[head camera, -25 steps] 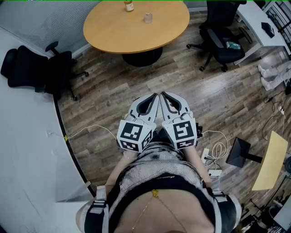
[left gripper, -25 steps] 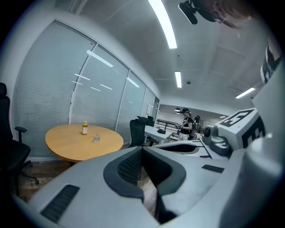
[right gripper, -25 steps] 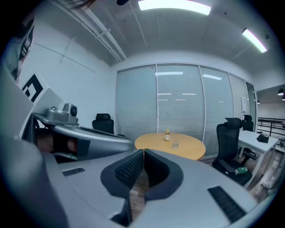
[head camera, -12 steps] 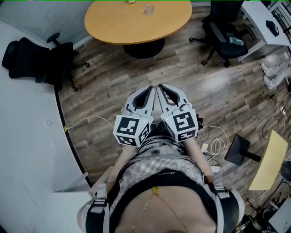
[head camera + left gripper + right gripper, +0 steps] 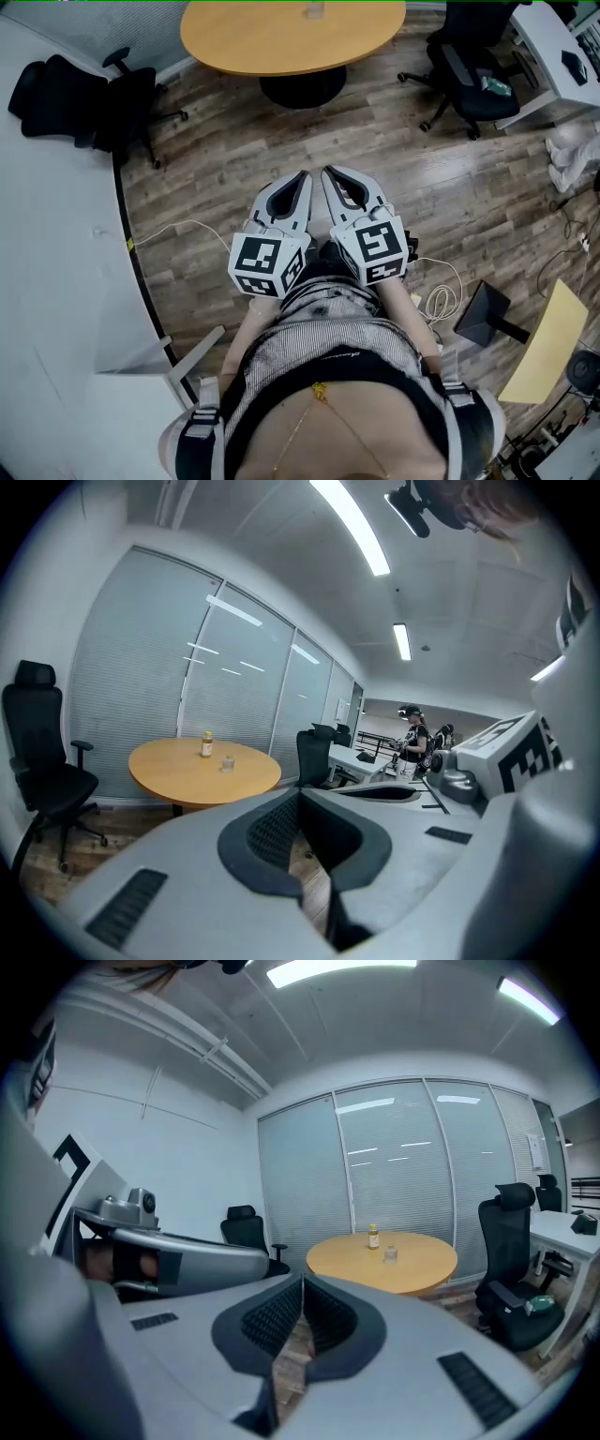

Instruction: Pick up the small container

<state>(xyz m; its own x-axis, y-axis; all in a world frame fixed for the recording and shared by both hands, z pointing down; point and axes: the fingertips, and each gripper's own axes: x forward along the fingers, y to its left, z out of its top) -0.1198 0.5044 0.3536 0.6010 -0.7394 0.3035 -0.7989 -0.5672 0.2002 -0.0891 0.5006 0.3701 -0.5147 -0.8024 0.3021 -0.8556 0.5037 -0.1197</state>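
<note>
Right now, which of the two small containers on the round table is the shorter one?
The clear cup. It is low and see-through, while the bottle just left of it is taller and partly yellow.

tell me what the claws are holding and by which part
Nothing. Left claw and right claw are both shut and empty; the container stands on the table.

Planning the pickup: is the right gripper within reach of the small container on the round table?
Probably not yet: the right gripper, shut, sits well short of the small container; open floor between, nothing blocking.
</note>
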